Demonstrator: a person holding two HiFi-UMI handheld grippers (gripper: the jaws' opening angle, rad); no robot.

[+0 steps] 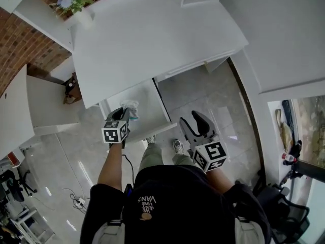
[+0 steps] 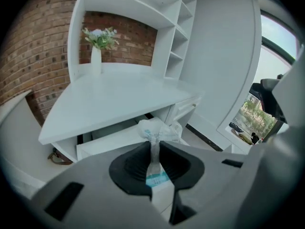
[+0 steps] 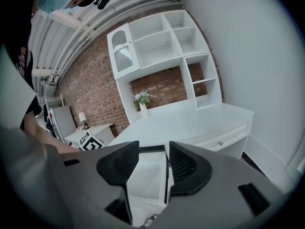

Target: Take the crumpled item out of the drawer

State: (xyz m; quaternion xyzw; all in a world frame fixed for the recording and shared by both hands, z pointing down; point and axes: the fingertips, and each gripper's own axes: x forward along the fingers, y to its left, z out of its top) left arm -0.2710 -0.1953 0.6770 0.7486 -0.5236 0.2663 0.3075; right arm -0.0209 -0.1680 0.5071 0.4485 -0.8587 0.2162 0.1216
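Note:
The crumpled item (image 1: 131,106) is a wad of white wrapping with a teal patch, held just above the open white drawer (image 1: 149,98). My left gripper (image 1: 124,114) is shut on it. In the left gripper view its twisted tail is pinched between the black pads and the wad (image 2: 157,129) puffs out past the left gripper (image 2: 154,162), with the drawer (image 2: 108,140) below. My right gripper (image 1: 195,124) hangs to the right of the drawer over the floor. In its own view the right gripper (image 3: 153,163) is open with nothing between its pads, facing the drawer (image 3: 147,171).
The white desk (image 1: 152,34) carries a vase of flowers (image 1: 76,6) at its far left corner. A closed drawer with a small knob (image 3: 220,142) sits on the right. Shelves (image 3: 162,42) rise against a brick wall. The person's shoes (image 1: 177,146) stand below the drawer's front.

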